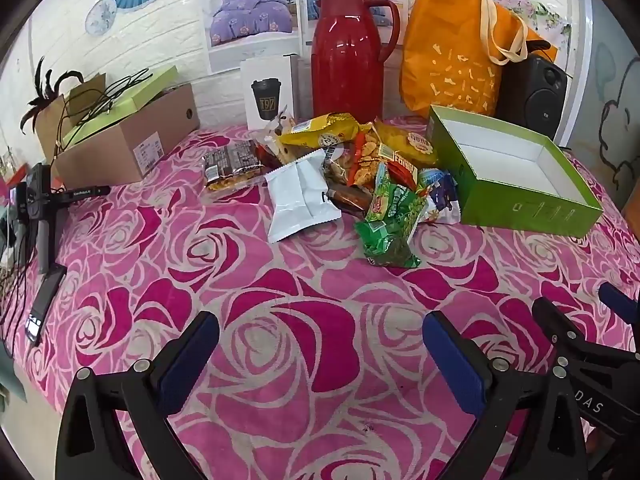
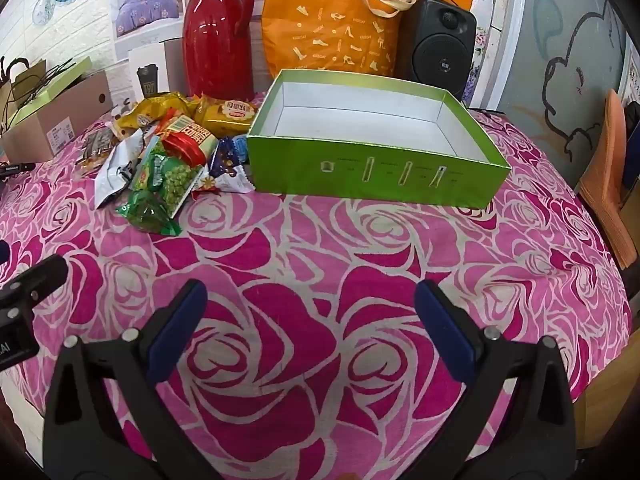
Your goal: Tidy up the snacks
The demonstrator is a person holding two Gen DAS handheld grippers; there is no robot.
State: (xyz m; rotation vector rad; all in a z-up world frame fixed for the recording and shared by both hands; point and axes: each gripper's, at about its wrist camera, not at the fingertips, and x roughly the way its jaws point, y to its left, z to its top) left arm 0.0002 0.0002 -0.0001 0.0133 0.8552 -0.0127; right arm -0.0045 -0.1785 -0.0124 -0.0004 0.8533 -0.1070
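Observation:
A pile of snack packets lies on the pink rose cloth: a white packet, a green packet, yellow ones and others. It also shows in the right wrist view, green packet. An empty green box stands open just right of the pile. My left gripper is open and empty, well short of the pile. My right gripper is open and empty, in front of the green box; it also shows at the right edge of the left wrist view.
A red thermos, an orange tote bag, a black speaker and a white cup box stand at the back. A cardboard box sits at the left. A black stand is at the left edge.

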